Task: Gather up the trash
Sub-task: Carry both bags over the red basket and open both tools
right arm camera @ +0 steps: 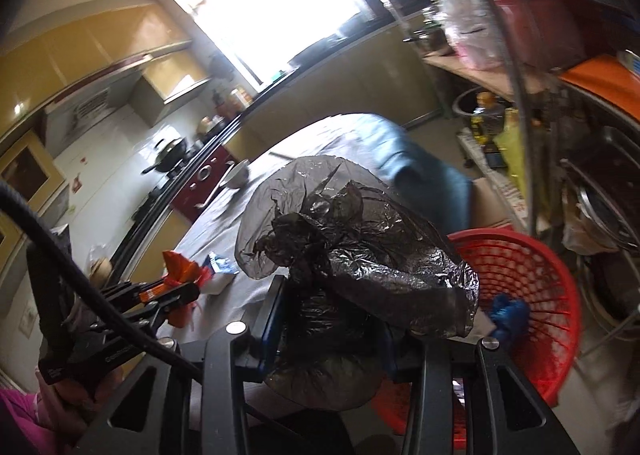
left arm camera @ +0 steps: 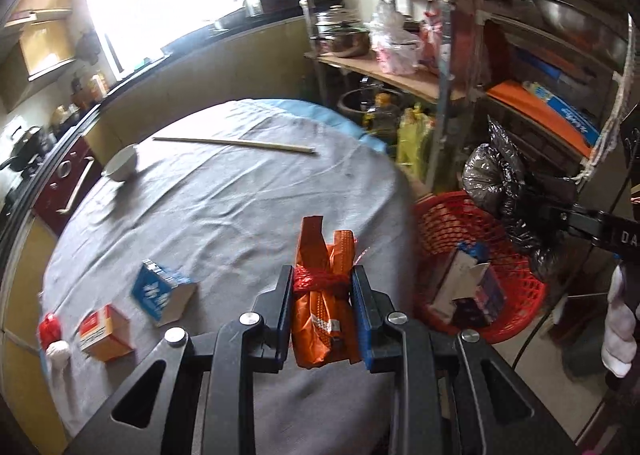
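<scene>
Orange packet (left arm camera: 322,297) clamped in left gripper (left arm camera: 323,295) above grey-clothed counter (left arm camera: 224,211). Black plastic bag (right arm camera: 352,255) clamped in right gripper (right arm camera: 332,319) over red basket (right arm camera: 532,291). Kitchen shelving (left arm camera: 452,35) seen beside; cartons (left arm camera: 162,291), bowl (left arm camera: 122,163) left on cloth.

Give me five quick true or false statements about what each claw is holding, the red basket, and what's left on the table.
1. The left claw is shut on an orange packet tied with red string. True.
2. The right claw is empty. False: it is shut on a crumpled black plastic bag.
3. The red basket already has boxes in it. True.
4. The white bowl sits inside the red basket. False: it stands on the cloth-covered table.
5. The blue carton and the orange box are on the floor. False: both lie on the table.
</scene>
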`<action>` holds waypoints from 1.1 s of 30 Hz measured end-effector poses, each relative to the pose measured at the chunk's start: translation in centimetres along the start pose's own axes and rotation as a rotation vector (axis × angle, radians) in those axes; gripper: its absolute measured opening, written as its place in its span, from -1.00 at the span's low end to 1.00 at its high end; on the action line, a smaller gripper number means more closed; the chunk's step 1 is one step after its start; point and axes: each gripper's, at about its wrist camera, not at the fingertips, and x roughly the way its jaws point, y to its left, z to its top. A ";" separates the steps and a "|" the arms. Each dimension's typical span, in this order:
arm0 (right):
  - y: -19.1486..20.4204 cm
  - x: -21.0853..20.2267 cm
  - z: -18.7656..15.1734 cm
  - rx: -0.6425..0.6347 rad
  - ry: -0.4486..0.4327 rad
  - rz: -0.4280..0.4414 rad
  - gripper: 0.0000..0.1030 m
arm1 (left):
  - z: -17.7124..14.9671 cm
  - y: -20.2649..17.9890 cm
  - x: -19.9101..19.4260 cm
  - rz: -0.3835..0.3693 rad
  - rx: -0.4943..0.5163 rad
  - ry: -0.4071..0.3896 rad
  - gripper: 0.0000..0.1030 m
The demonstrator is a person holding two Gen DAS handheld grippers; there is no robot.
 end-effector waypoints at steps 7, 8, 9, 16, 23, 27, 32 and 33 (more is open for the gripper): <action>-4.3 -1.9 -0.1 0.089 -0.036 -0.071 -0.17 | 1.6 -3.5 2.4 -0.137 0.023 0.041 -0.45; -4.9 -2.0 -0.2 0.102 -0.036 -0.081 -0.17 | 1.7 -4.0 2.7 -0.158 0.027 0.047 -0.45; -5.3 -2.0 -0.3 0.107 -0.035 -0.089 -0.16 | 1.9 -4.6 3.2 -0.178 0.031 0.056 -0.45; -8.7 -1.5 -2.0 0.173 0.003 -0.151 -0.14 | 2.9 -8.8 6.9 -0.250 0.078 0.122 -0.44; -11.3 -0.5 -2.5 0.262 0.030 -0.157 -0.05 | 3.3 -11.6 9.4 -0.251 0.137 0.143 0.18; -12.3 -0.3 -2.5 0.306 0.041 -0.157 0.00 | 3.1 -11.4 9.0 -0.236 0.172 0.131 0.18; -11.9 -1.1 -2.1 0.303 0.006 -0.145 0.01 | 2.2 -9.9 7.4 -0.203 0.179 0.109 0.28; -11.7 -1.1 -1.9 0.299 0.004 -0.143 0.01 | 1.7 -9.3 7.0 -0.193 0.178 0.105 0.28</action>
